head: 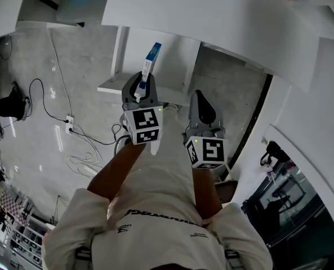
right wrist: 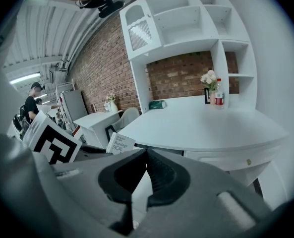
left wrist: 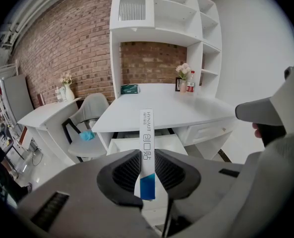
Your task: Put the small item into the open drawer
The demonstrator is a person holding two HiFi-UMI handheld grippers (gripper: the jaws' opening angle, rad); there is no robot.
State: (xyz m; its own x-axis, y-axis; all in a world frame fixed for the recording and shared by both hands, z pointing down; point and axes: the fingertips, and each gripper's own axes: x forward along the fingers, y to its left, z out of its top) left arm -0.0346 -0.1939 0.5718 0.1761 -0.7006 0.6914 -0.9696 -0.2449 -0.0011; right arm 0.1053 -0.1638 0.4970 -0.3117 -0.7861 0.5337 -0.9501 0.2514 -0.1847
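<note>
Seen along the left gripper (left wrist: 147,157), a slim box (left wrist: 147,128) is standing upright between its jaws. The open drawer (left wrist: 174,144) is lying just behind, at 12 o'clock, under the desk (left wrist: 171,110). On the desk, a packet (left wrist: 129,89) is resting at 11 o'clock, and flowers (left wrist: 184,71) and a bottle (left wrist: 191,84) are standing at 1. A chair (left wrist: 87,115) is standing at 9 o'clock. The right gripper (head: 200,101) is hovering at the left one's 3 o'clock.
</note>
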